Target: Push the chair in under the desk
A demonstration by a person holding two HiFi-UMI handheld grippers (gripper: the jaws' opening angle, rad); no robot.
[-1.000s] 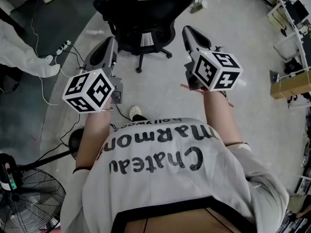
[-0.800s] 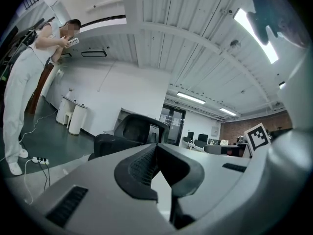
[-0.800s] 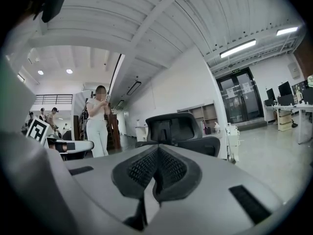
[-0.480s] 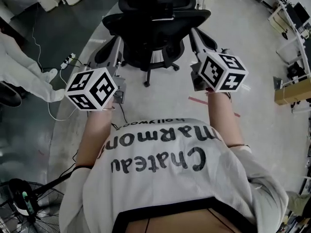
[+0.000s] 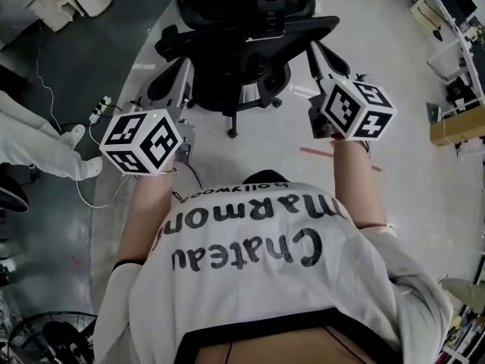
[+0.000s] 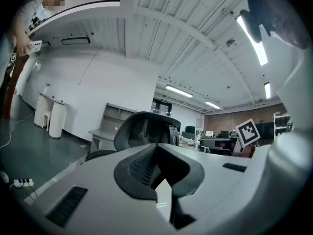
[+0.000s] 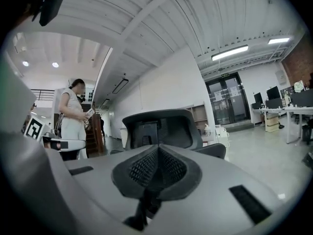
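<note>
The left gripper (image 5: 183, 68) and the right gripper (image 5: 315, 48) both have their jaws pressed together with nothing between them, pointing toward 12 o'clock on either side of the black mesh-backed office chair (image 5: 235, 48) standing just ahead.
</note>
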